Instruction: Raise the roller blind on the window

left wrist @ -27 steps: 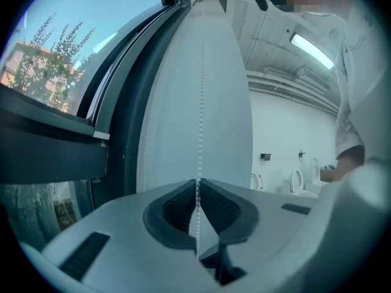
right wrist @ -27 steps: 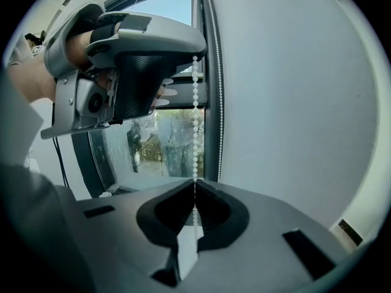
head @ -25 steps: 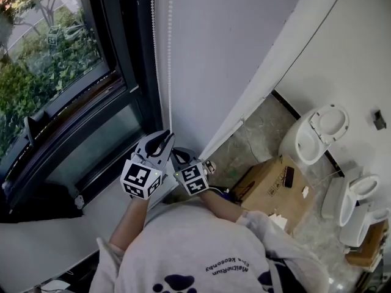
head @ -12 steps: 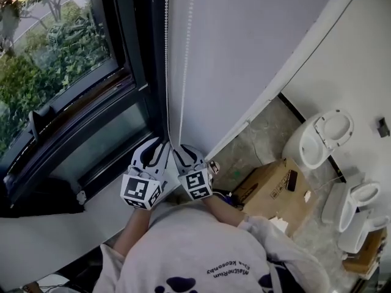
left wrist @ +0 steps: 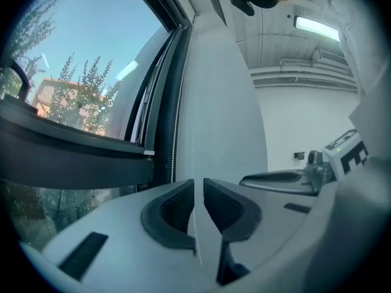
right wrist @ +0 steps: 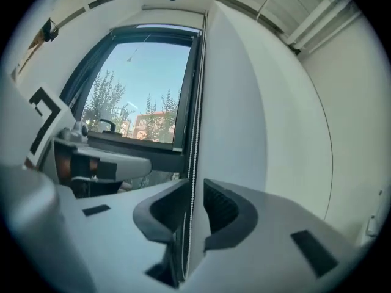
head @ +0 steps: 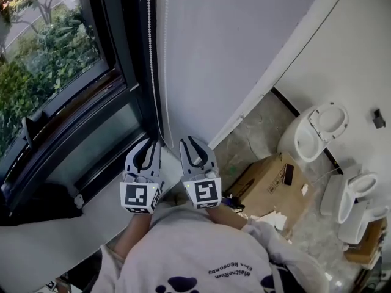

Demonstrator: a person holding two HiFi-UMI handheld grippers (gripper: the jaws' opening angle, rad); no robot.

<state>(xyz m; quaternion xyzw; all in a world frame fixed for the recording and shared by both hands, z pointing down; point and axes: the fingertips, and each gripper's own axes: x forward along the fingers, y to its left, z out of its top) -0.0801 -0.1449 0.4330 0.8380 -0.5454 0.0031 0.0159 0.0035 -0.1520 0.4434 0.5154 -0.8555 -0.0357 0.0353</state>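
Observation:
A white bead chain (head: 151,54) hangs in two strands beside the dark window frame (head: 125,72). My left gripper (head: 148,144) and right gripper (head: 190,141) point level at the wall, side by side. In the left gripper view one strand (left wrist: 193,157) runs through the narrow gap of the left gripper (left wrist: 199,191). Its jaws have just been closing, but the pads do not press the strand. In the right gripper view a strand (right wrist: 194,133) passes between the pads of the right gripper (right wrist: 197,194), also with a gap. The blind itself is not in view.
The white wall (head: 232,47) stands right of the window. Below the window runs a pale sill (head: 55,237). On the floor to the right sit a cardboard box (head: 269,185), a white toilet (head: 314,133) and more white fixtures (head: 360,194).
The right gripper has risen from below the left gripper to stand beside it. The left gripper has shifted a little left. Both now sit apart instead of pressed together.

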